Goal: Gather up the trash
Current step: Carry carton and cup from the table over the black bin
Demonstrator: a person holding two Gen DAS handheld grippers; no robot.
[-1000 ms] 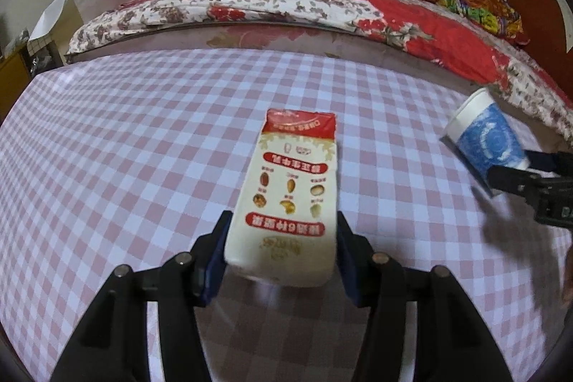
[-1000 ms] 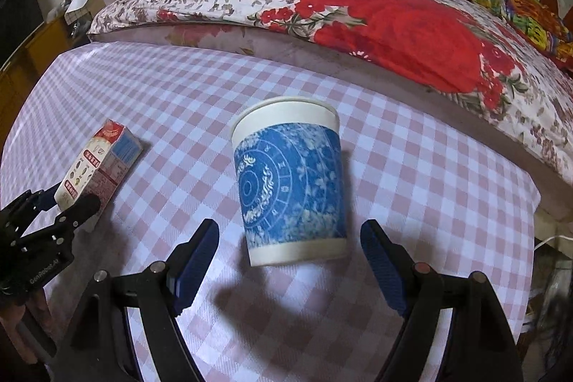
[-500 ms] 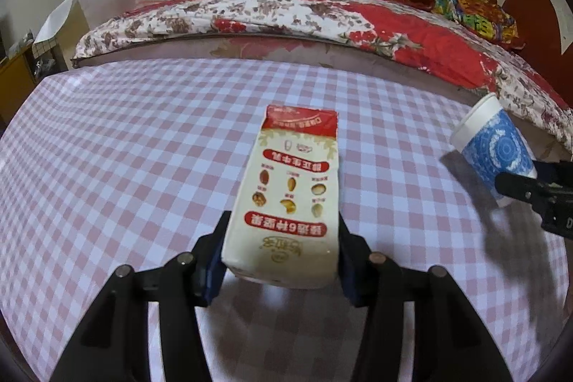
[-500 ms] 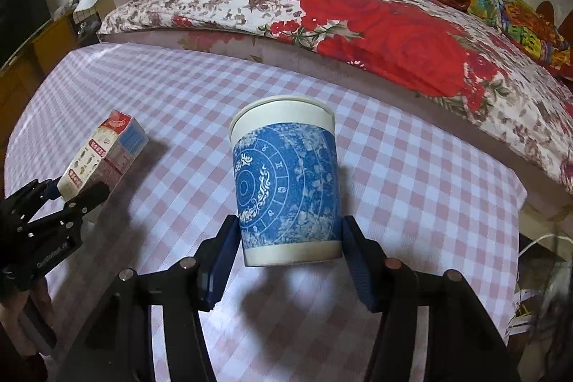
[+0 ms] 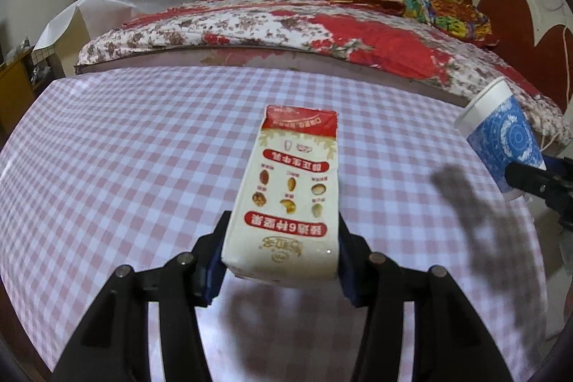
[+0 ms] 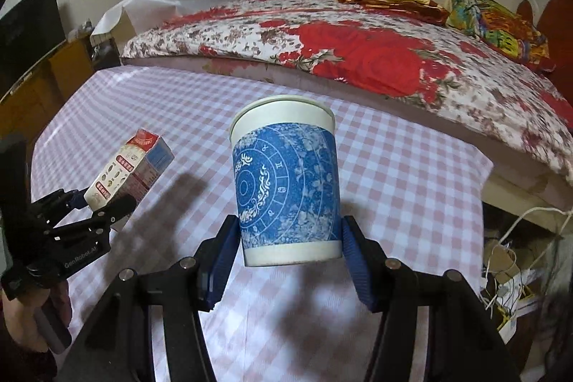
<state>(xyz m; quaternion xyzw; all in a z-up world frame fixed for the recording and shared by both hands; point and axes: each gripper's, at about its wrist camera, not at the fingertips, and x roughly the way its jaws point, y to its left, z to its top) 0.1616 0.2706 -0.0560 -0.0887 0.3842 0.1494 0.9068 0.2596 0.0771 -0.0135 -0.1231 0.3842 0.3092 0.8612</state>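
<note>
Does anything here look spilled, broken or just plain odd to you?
Nothing is spilled or damaged. The only oddity: the milk carton is held upside down in the left gripper, its print inverted. The paper cup sits upright in the right gripper, both lifted clear of the checked tablecloth.

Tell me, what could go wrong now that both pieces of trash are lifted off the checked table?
The blue-patterned paper cup is pinched only near its base by the right hand-held gripper, so it might crumple or tip out. The cream and red drink carton sticks far past the left hand-held gripper and could slip.
</note>
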